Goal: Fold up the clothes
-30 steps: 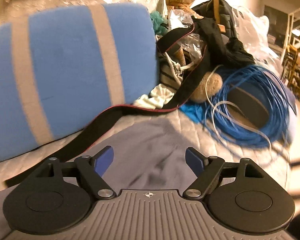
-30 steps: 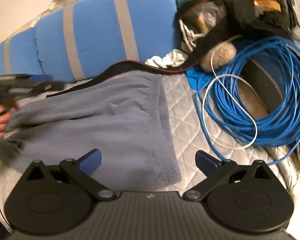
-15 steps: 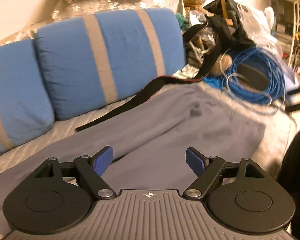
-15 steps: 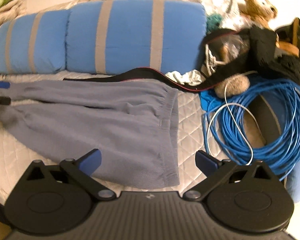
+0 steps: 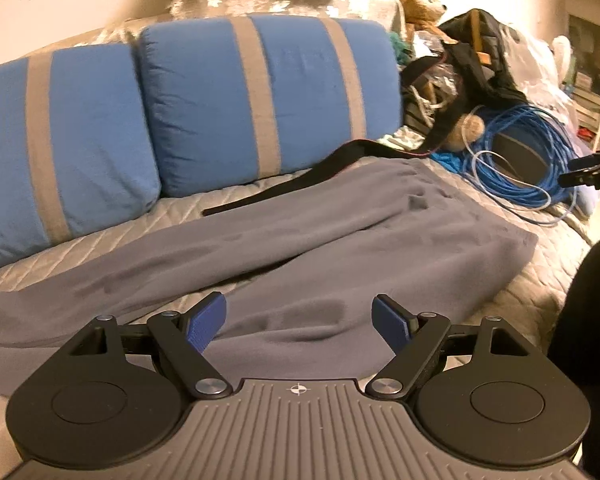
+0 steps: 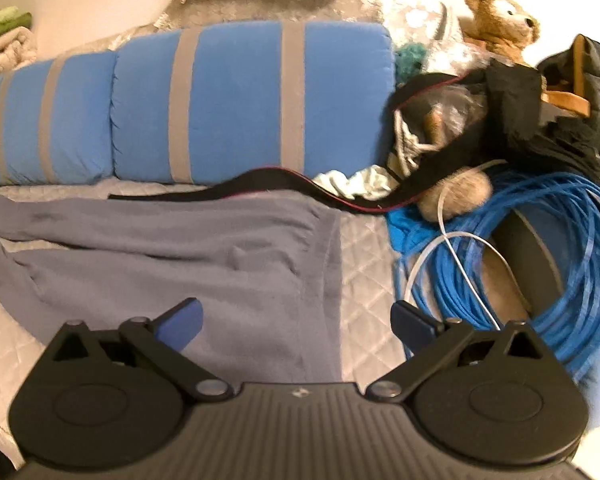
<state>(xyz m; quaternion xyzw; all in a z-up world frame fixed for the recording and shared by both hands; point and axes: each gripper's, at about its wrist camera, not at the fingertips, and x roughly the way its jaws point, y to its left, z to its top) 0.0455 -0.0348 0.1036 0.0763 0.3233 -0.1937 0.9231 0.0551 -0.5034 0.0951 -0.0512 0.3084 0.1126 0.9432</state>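
We find the grey fleece trousers [image 6: 204, 248] spread flat, unfolded, on the quilted bed [image 6: 364, 280], legs apart. Left tool [image 5: 299, 320] and right tool [image 6: 296, 320] hover spread, empty. Every fold remains outstanding.

Soft matt fleece-like grey trousers [image 6: 188, 248] lie ahead of both tongs on a quilted, faintly sheeny bedspread [image 6: 364, 280], with glossy plastic blue cable [image 6: 572, 280] right of the right tongs.
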